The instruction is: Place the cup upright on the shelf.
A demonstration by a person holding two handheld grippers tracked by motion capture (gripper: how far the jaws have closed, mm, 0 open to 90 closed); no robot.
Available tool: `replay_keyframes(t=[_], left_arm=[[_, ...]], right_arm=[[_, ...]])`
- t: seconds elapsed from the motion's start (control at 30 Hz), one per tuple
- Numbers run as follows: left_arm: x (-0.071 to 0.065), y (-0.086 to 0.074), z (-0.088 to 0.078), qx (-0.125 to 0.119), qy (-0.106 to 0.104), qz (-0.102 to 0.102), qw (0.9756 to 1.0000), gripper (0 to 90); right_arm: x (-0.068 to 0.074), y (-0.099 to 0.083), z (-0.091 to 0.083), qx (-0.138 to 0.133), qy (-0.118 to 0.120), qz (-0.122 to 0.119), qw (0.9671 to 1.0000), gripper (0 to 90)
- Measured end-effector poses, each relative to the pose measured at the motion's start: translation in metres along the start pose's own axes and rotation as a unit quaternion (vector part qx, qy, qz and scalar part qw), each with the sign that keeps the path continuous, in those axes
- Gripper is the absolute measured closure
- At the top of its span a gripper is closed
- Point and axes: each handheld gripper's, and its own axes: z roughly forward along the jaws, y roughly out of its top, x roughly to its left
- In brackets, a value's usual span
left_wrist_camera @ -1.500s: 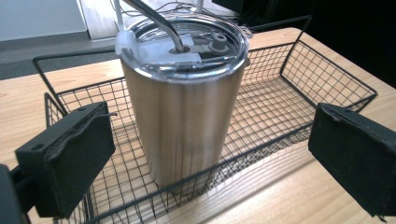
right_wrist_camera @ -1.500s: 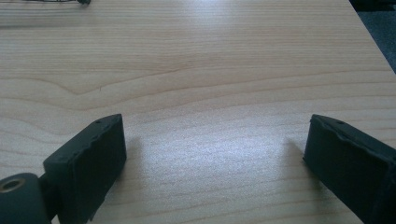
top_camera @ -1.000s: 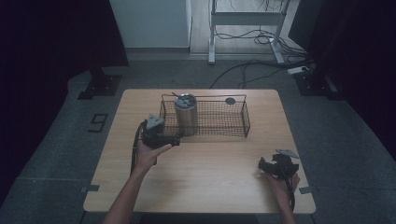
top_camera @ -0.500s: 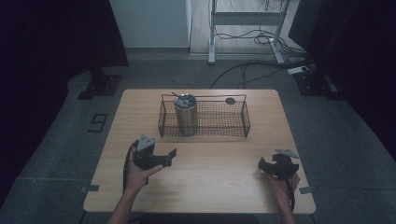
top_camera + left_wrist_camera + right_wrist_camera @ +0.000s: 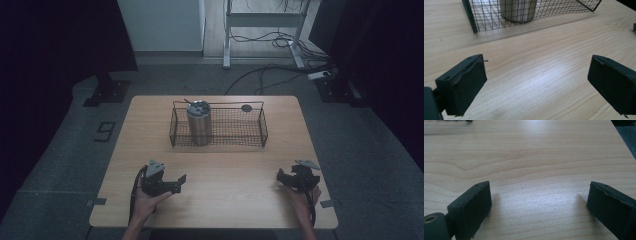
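A black wire basket stands on the far half of the wooden table. Inside its left end a metal cylinder-shaped cup stands upright. In the left gripper view the basket and the cup lie ahead, well beyond the jaws. My left gripper rests near the table's front left, open with nothing between its jaws. My right gripper sits at the front right, also open and empty, low over bare wood.
A small dark round disc lies on the table behind the basket's right part. Cables and a metal stand are on the floor beyond the table. Dark curtains flank both sides.
My left gripper has drawn back from the basket's left end to the table's front left. The cup stays in the basket. The right gripper has hardly moved.
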Motion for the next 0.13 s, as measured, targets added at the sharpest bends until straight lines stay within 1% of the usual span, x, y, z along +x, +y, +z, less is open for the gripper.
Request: replay_keyframes(t=[0.07, 0.13], left_arm=[[-0.0003, -0.0004, 0.0016, 0.009, 0.005, 0.003, 0.9999, 2.3], [-0.0007, 0.0, 0.0015, 0.005, 0.003, 0.003, 1.0, 2.5]], right_arm=[[0.0, 0.0, 0.0, 0.0, 0.0, 0.0, 1.0, 5.4], [0.0, 0.0, 0.0, 0.0, 0.0, 0.0, 1.0, 5.4]])
